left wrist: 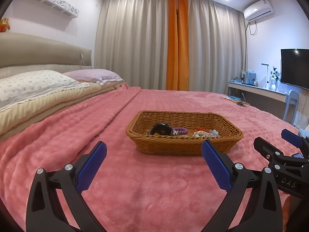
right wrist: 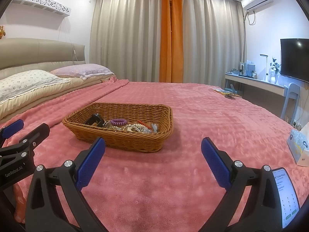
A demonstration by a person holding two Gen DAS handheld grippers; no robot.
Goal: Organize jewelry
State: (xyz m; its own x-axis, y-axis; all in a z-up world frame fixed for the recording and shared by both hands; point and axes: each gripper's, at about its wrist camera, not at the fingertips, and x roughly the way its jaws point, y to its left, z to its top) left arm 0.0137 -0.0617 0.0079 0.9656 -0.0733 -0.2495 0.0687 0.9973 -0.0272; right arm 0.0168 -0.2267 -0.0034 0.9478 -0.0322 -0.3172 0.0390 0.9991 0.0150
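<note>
A brown wicker basket (left wrist: 179,147) (right wrist: 135,141) sits on the pink blanket of the bed. Inside lie a black watch (left wrist: 161,129) (right wrist: 94,120), a purple coil hair tie (left wrist: 181,130) (right wrist: 118,121), an orange-red piece (right wrist: 143,123) and a heap of silvery jewelry (left wrist: 200,134) (right wrist: 133,128). My left gripper (left wrist: 153,150) is open and empty, a short way in front of the basket. My right gripper (right wrist: 153,145) is open and empty, in front of the basket and to its right. Each gripper shows at the edge of the other's view.
The pink blanket (left wrist: 154,193) covers the bed. Pillows (left wrist: 36,85) lie at the left by the headboard. A tissue box (right wrist: 298,147) and a lit phone (right wrist: 287,195) are at the right. Small items (right wrist: 227,93) lie at the far right bed corner. A desk and TV (right wrist: 294,60) stand beyond.
</note>
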